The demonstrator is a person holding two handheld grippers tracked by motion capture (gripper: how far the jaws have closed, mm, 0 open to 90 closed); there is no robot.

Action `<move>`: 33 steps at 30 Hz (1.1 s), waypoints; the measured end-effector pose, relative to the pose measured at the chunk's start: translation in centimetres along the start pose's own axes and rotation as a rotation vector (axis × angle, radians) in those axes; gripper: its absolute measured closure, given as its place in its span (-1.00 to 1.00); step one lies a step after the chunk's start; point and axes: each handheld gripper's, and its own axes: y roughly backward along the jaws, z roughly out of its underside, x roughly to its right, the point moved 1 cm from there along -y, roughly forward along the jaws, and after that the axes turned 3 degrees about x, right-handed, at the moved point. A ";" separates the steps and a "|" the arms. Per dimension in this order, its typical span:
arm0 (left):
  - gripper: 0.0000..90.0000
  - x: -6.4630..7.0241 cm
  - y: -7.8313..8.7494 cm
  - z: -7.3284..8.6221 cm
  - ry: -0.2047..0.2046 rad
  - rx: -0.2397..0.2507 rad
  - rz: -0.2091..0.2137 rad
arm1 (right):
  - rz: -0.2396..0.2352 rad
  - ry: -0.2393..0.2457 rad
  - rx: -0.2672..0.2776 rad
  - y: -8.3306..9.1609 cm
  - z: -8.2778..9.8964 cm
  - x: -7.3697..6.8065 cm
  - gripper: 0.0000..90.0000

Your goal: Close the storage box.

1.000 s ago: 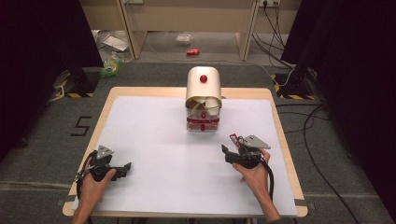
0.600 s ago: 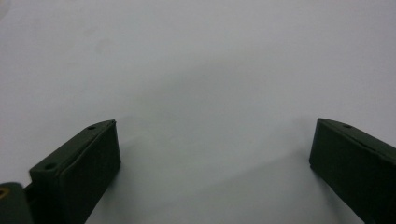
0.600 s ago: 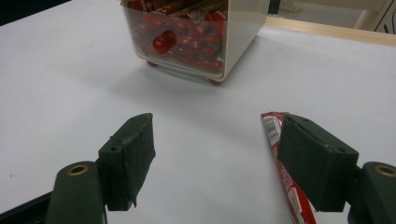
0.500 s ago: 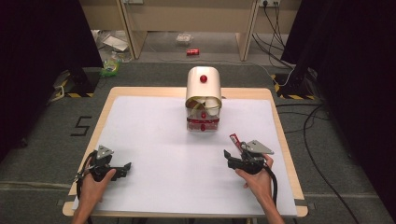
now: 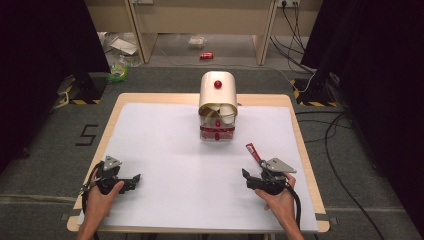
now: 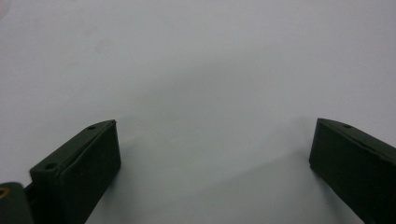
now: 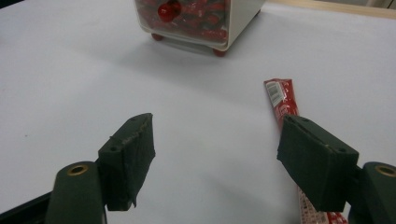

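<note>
While our right gripper stands wide open over the white table sheet and holds nothing, its right jaw covers the middle of the red sachet, whose lower end runs off the frame. Our left gripper rests near the table's front left corner, equally spread and empty, its jaws cut off at the bottom edge. Since a second ago the right hand has drawn back toward us, leaving the sachet flat on the sheet, well short of the cream dispenser.
</note>
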 end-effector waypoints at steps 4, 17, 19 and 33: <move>-0.97 0.0 0.0 0.0 0.000 0.000 0.000 | 0.003 -0.001 -0.002 0.3 0.3 -0.1 -0.39; -0.97 0.0 0.0 0.0 0.000 0.000 0.000 | -0.007 0.007 -0.032 0.9 1.4 -0.3 -0.39; -0.97 0.0 0.0 0.0 0.000 0.000 0.000 | -0.010 0.011 -0.032 1.0 1.5 -0.3 -0.39; -0.97 0.0 0.0 0.0 -0.001 0.000 0.000 | -0.034 0.034 -0.068 1.7 2.6 -1.0 -0.39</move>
